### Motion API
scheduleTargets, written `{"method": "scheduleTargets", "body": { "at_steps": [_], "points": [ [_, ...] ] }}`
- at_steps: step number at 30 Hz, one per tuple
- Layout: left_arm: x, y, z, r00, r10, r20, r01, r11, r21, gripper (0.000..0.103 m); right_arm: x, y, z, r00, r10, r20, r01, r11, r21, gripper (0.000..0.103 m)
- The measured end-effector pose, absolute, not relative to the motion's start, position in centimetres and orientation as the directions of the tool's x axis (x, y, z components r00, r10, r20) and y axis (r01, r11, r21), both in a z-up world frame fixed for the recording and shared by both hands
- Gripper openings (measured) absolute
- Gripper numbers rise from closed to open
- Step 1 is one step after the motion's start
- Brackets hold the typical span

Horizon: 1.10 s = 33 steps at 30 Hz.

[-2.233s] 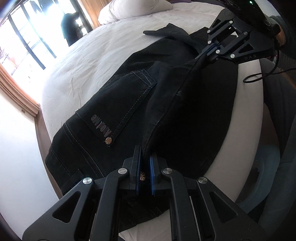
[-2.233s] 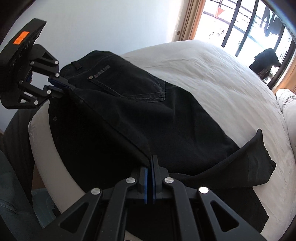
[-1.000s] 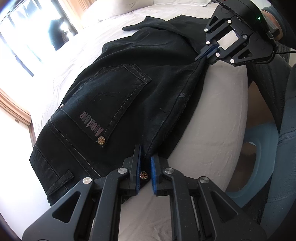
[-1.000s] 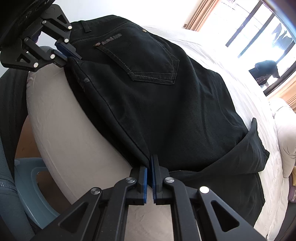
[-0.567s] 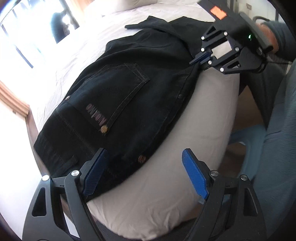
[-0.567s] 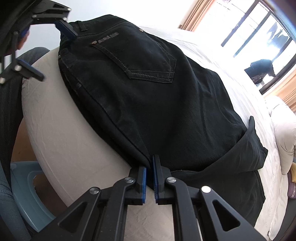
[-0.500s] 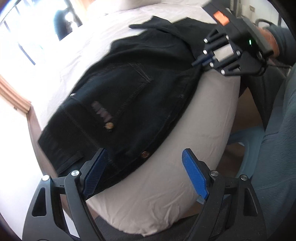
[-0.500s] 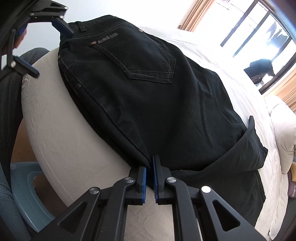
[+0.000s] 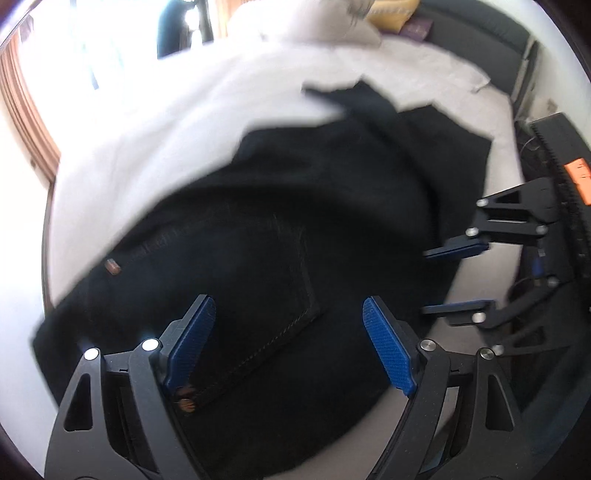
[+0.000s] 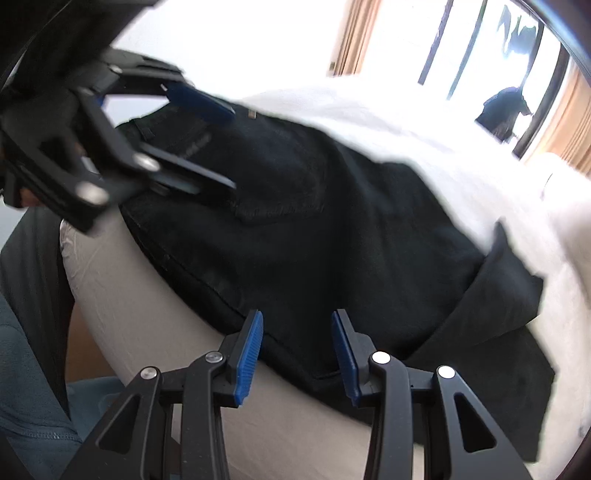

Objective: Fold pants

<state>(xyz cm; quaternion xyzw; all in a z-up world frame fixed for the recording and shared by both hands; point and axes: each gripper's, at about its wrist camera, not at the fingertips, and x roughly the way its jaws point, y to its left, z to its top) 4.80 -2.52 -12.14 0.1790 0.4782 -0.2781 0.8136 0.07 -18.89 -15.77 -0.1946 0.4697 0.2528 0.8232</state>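
Left wrist view: black pants [image 9: 295, 229] spread flat along the near edge of the white bed [image 9: 155, 122], both grippers released.

Seen only from the left wrist: back pocket [image 9: 273, 280] with a copper rivet at its corner, far leg hem flipped up toward the pillows [image 9: 317, 18]. Seen only from the right wrist: pants [image 10: 332, 229] reaching the rounded bed [image 10: 147, 314] edge, folded-over hem lying at the right. Left gripper [image 9: 288, 347] spread wide, holding nothing, hovering over the pocket, blue pads [image 9: 190, 343] either side of it; contact with the cloth impossible to judge. Right gripper [image 10: 297, 350] parted about halfway, empty, straddling the pants' near edge by the bed's edge. Both views motion-blurred.
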Motion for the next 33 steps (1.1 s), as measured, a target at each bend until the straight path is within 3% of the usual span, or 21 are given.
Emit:
{"method": "scheduleTargets", "body": {
  "at_steps": [4, 9, 13, 17, 21, 26, 33],
  "points": [
    [4.9, -2.9, -13.1, 0.398, -0.230, -0.888, 0.607, 0.792, 0.067, 0.081, 0.6, -20.4, -17.2, 0.373, 0.276, -0.886, -0.541, 0.840, 0.034, 0.042],
    [5.5, -3.6, -8.5, 0.456, -0.329, -0.827, 0.602, 0.798, 0.015, 0.081, 2.2, -24.2, -13.1, 0.444, 0.339, -0.829, -0.449, 0.885, 0.121, 0.043],
    [8.4, -5.9, -7.2, 0.456, -0.393, -0.798, 0.604, 0.796, -0.047, 0.080, 6.1, -29.7, -9.8, 0.536, 0.313, -0.784, -0.271, 0.943, 0.191, 0.052],
    [11.3, -9.9, -6.7, 0.425, -0.447, -0.787, 0.656, 0.751, -0.073, 0.059, 9.4, -32.6, -8.5, 0.567, 0.255, -0.783, -0.185, 0.966, 0.181, 0.052],
    [14.9, -13.7, -8.8, 0.358, -0.398, -0.845, 0.681, 0.730, -0.055, 0.031, 12.6, -33.7, -8.1, 0.578, 0.216, -0.787, -0.152, 0.976, 0.157, 0.056],
    [17.2, -14.0, -14.0, 0.272, -0.371, -0.888, 0.627, 0.768, -0.129, 0.030, 18.0, -35.7, -9.0, 0.546, 0.133, -0.827, -0.042, 0.990, 0.131, 0.061],
    [17.1, -12.6, -14.8, 0.252, -0.409, -0.877, 0.610, 0.771, -0.184, 0.030, 25.6, -36.7, -12.7, 0.436, 0.026, -0.900, 0.058, 0.997, 0.057, 0.063]
  ]
}}
